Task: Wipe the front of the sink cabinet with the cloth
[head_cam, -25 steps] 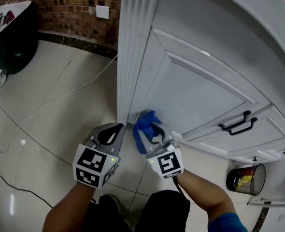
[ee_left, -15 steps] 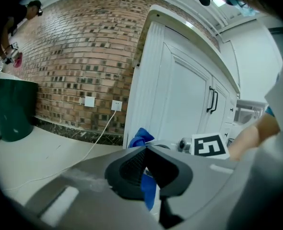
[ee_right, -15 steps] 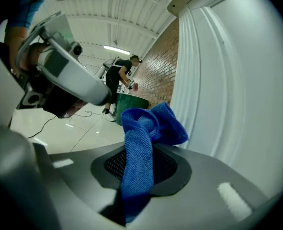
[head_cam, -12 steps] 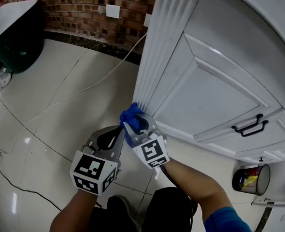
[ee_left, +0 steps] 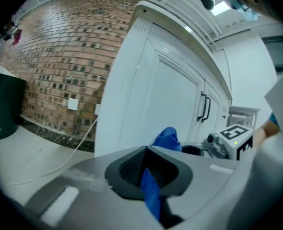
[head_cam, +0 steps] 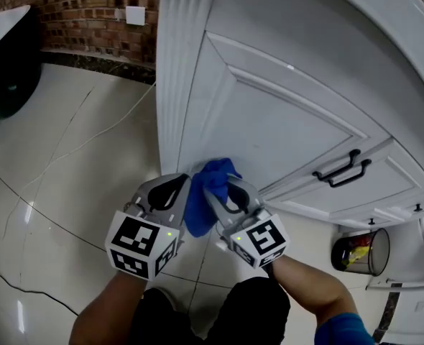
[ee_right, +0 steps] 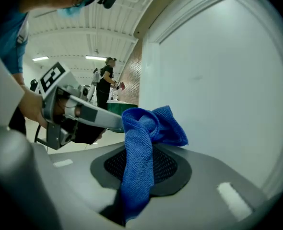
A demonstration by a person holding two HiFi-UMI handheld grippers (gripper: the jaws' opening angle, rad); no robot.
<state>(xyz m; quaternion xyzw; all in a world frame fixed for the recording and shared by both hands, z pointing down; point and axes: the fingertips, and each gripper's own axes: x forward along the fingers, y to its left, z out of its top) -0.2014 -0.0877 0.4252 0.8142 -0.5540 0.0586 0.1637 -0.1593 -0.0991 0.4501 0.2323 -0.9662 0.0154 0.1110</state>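
The blue cloth [head_cam: 210,178] is bunched against the front of the sink cabinet [head_cam: 284,121], at the lower left corner of the panelled door, just beside the fluted corner post [head_cam: 172,85] and close above the tiled floor [head_cam: 68,171]. The right gripper [head_cam: 230,192] is closed on it: its own view shows the fabric pinched between the jaws, with a wad standing proud of the tips, which is likely there to make a soft pad that can press on the white paint. The left gripper [head_cam: 170,192] sits just beside it, jaws together, and its view shows a thin blue strip caught in the seam. It seems to hold the loose tail so this does not drag on the floor. The black door handle [head_cam: 341,169] lies well apart, towards the door's right edge. No brand or writing can be read; the cubes on the grippers carry only black-and-white square markers.
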